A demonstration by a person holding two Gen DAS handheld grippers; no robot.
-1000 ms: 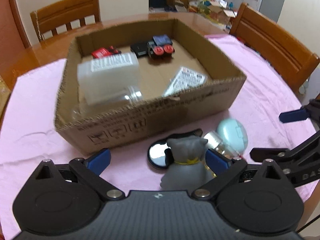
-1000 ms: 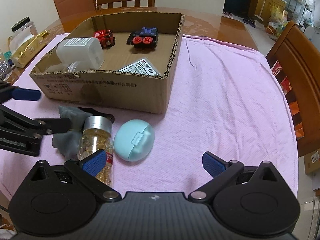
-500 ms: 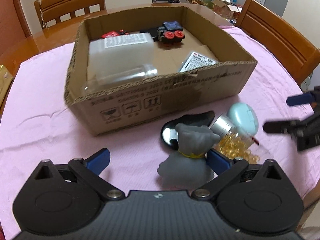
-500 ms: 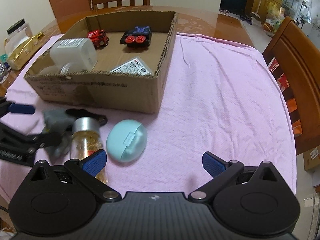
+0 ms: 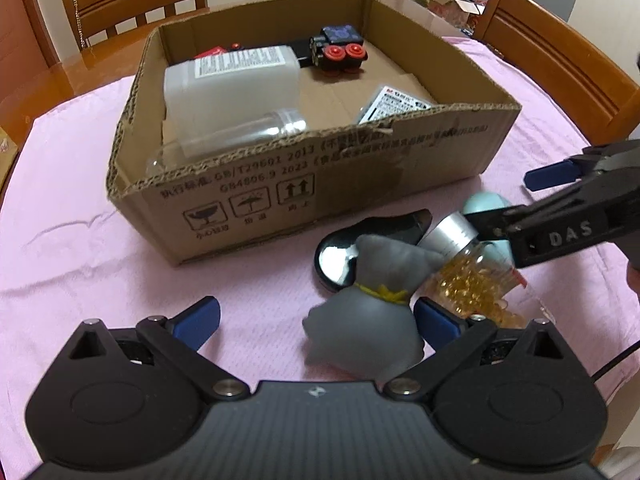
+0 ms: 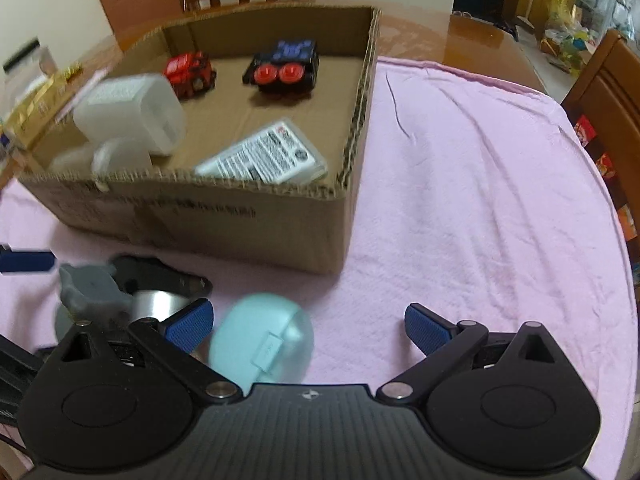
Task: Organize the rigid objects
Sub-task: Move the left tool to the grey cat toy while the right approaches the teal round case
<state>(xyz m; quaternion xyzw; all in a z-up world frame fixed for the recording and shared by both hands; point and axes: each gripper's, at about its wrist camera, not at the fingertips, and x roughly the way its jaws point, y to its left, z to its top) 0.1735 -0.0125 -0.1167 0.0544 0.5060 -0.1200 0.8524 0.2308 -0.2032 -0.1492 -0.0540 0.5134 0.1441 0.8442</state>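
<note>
My left gripper (image 5: 318, 318) is open, and a grey money-bag figure (image 5: 368, 316) stands between its fingers, close to the right one. Behind the figure lie a black hand mirror (image 5: 340, 256) and a bottle of golden capsules (image 5: 472, 276) with a silver cap. My right gripper (image 6: 308, 324) is open around a teal egg-shaped case (image 6: 264, 340), which sits nearer its left finger. In the left wrist view the right gripper (image 5: 516, 196) reaches in over the bottle and the teal case (image 5: 484, 204). The grey figure (image 6: 88, 292) is blurred at the left of the right wrist view.
An open cardboard box (image 5: 360, 184) stands behind on the pink cloth (image 6: 480, 180). It holds a white plastic jar (image 5: 232, 80), a clear tube (image 5: 240, 136), a black toy with red wheels (image 5: 340, 54), a red toy (image 6: 190, 72) and a labelled flat pack (image 6: 264, 156). Wooden chairs ring the table.
My right gripper has moved forward and down until the teal case lies between its fingers. My left gripper has shifted slightly, still with the grey figure between its open fingers.
</note>
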